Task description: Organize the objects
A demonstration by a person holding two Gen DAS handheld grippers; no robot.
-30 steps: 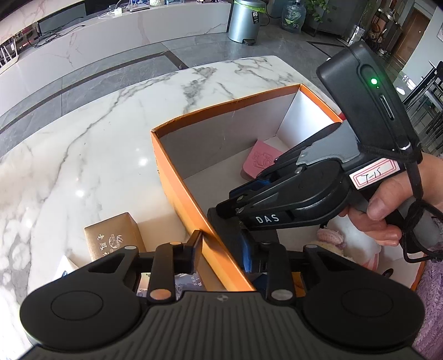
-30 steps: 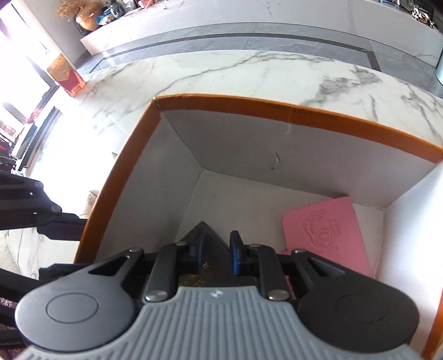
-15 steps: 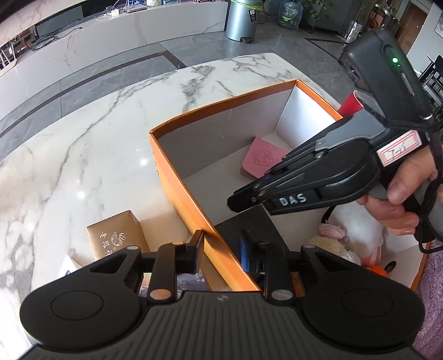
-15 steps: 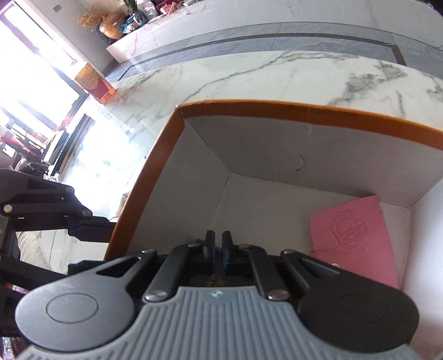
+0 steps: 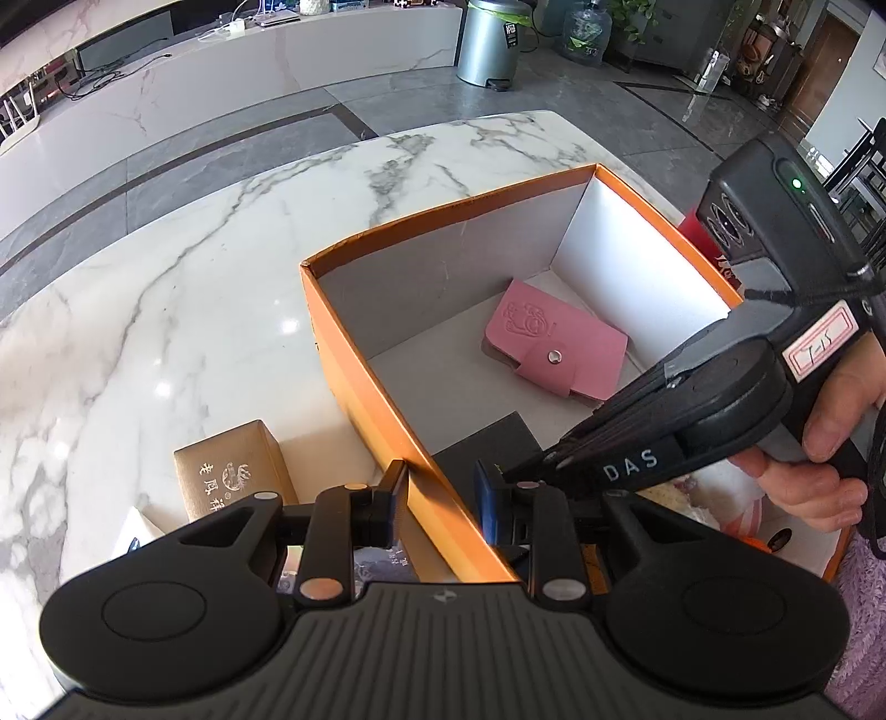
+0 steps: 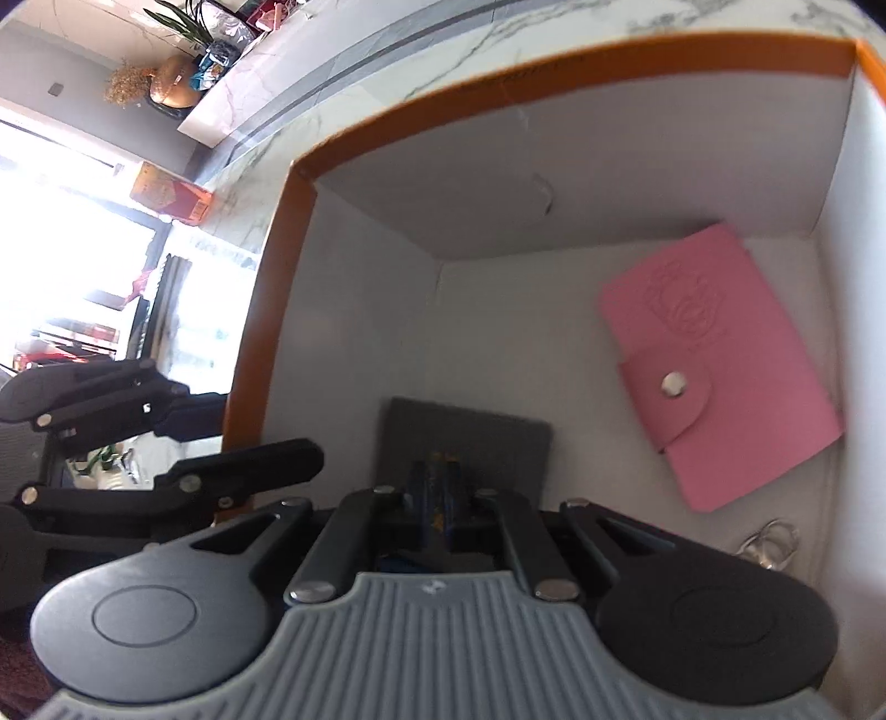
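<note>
Orange box (image 5: 354, 376) is seen open-topped on the marble worktop (image 5: 166, 288), with a pink wallet (image 5: 554, 349) flat on its floor near the far corner. Only the left view shows a gold box (image 5: 232, 471) outside, just beside the wall. Only the right view shows keys (image 6: 769, 543) by the right wall. The left gripper (image 5: 437, 493) is set astride the near wall, its jaws narrow and closed on that wall. The right gripper (image 6: 437, 487) is held over a black case (image 6: 470, 437), jaws fully closed, nothing between them. Bare floor is left mid-box. Grey tiles and a bin (image 5: 490, 41) are seen beyond.
</note>
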